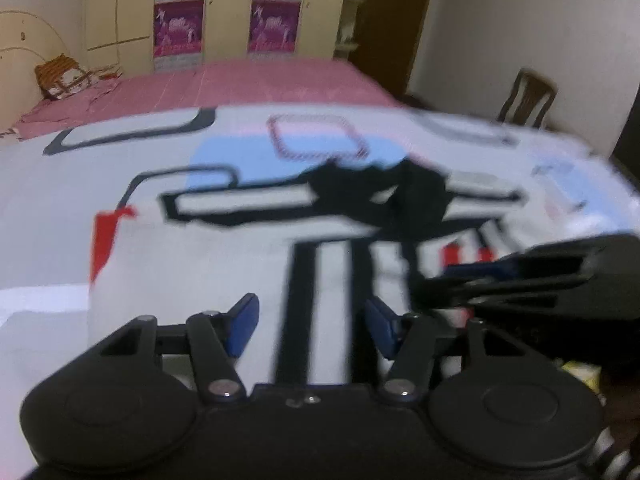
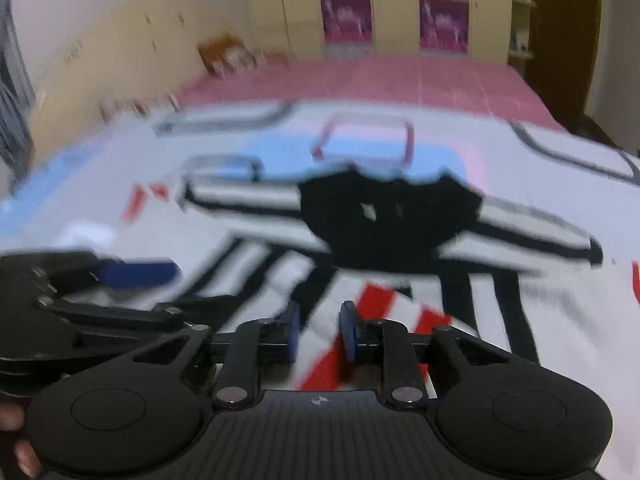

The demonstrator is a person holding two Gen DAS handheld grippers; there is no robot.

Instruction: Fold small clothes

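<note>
A small white garment with black stripes, red patches and a black collar [image 1: 376, 200] lies spread on a white patterned sheet; it also shows in the right wrist view [image 2: 384, 220]. My left gripper [image 1: 310, 322] is open just above the garment's near edge, a black stripe between its blue pads. My right gripper [image 2: 320, 332] is open with a narrower gap, low over a red patch at the near edge. It also shows at the right of the left wrist view [image 1: 520, 276]. The left gripper shows at the left of the right wrist view [image 2: 132, 272]. Both views are motion-blurred.
The sheet [image 1: 200, 264] covers the near part of a bed with a pink cover [image 1: 260, 84]. A wardrobe [image 1: 224, 8] stands behind it, a pillow [image 1: 64, 76] lies at far left, and a wooden chair [image 1: 528, 96] stands at far right.
</note>
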